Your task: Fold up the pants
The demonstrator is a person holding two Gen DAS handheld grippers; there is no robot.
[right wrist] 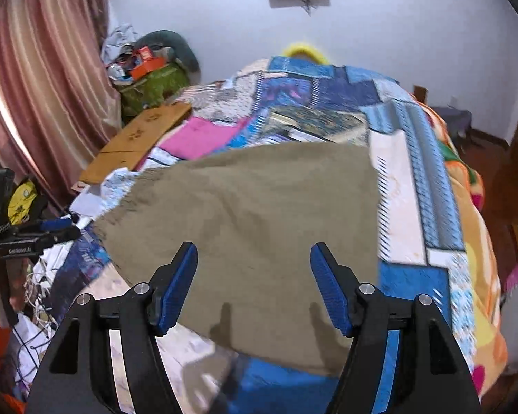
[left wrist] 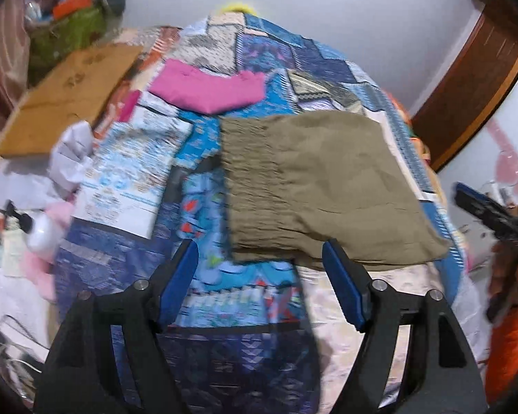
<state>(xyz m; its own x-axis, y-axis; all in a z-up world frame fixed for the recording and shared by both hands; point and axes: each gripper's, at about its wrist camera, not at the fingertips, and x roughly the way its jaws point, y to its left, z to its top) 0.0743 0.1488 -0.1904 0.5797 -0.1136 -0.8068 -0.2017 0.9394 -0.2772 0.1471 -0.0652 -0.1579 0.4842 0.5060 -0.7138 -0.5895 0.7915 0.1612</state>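
The olive pants (left wrist: 314, 186) are seen folded flat on the patchwork quilt (left wrist: 203, 227) of the bed, just ahead of both pairs of jaws. The left gripper (left wrist: 259, 262) is held with its jaws wide and nothing between them. The right gripper (right wrist: 253, 262) is held above the pants, jaws also wide. A pink garment (left wrist: 207, 91) is seen farther ahead.

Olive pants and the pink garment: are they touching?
Apart. The left wrist view shows blue quilt between the olive pants and the pink garment.
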